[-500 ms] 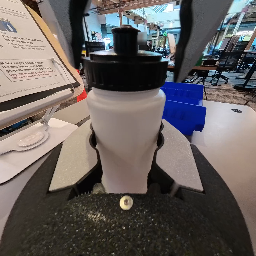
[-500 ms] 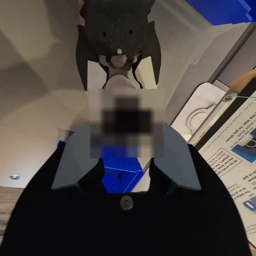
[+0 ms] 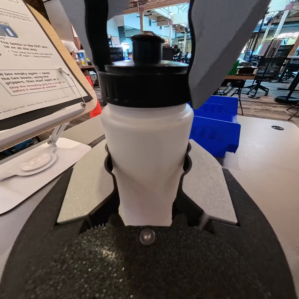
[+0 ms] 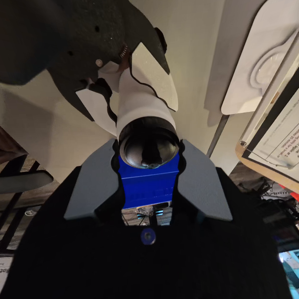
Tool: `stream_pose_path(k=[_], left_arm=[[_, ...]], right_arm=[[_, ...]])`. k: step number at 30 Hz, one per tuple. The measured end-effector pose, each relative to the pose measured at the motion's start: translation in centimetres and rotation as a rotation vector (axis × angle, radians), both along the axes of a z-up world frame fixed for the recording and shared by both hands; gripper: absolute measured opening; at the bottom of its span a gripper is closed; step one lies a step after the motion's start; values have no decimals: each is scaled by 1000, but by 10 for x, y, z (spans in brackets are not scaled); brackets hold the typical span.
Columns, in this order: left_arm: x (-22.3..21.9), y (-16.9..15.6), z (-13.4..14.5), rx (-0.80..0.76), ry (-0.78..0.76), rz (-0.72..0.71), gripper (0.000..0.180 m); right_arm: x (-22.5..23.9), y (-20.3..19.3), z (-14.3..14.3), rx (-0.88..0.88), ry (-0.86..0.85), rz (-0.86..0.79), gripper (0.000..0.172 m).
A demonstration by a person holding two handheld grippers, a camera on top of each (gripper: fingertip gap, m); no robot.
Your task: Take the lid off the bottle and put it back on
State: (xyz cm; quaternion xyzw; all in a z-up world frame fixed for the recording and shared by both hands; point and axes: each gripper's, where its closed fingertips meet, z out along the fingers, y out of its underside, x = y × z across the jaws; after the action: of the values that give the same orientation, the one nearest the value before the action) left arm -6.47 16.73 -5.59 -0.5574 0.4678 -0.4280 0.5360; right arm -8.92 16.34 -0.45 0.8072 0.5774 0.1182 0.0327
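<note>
A white bottle (image 3: 147,145) with a black ribbed lid (image 3: 142,87) stands upright in my left gripper (image 3: 148,153), which is shut on its narrow waist; both pads press its sides. My right gripper (image 3: 144,80) reaches down from above, and its two fingertips sit against the lid's left and right sides. In the right wrist view I look down on the lid (image 4: 148,150) between my right gripper's (image 4: 148,145) fingertips, with both pads touching its rim. Beyond it are the bottle body (image 4: 139,103) and the left gripper (image 4: 144,113) around it.
A blue bin (image 3: 215,129) sits on the light table (image 3: 267,161) just behind and to the right of the bottle. It also shows below the lid in the right wrist view (image 4: 148,186). A tilted instruction sheet on a wooden board (image 3: 32,72) with a white stand base (image 3: 40,161) is on the left.
My right gripper has come lower over the lid, and its fingers have closed in from a clear gap onto the lid's sides. My left gripper still holds the bottle in place.
</note>
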Motion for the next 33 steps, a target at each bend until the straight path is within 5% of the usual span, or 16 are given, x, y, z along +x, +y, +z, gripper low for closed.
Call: stream_pose_path(k=[4,6,12,17,23,33], left_arm=[[-1,1,0,-7,-5,-3,87],[-1,1,0,-5,-4,-4,87],[-1,1,0,-11,-7,-14,86],[-1,1,0,-12,-8,-14,86],[-1,1,0,-11,-7,-10,86],[0,-1,0,-3,-2,-3,86]], right_arm=[[-1,2,0,-1,15,39,74],[1,2,1,4,23,138,91],[-9,4,12,45,278,442,70],[-14,1,12,-32,425,380,62],[-13,2,11,-21,354,320,62],[-11,4,8,113,179,-225,62]])
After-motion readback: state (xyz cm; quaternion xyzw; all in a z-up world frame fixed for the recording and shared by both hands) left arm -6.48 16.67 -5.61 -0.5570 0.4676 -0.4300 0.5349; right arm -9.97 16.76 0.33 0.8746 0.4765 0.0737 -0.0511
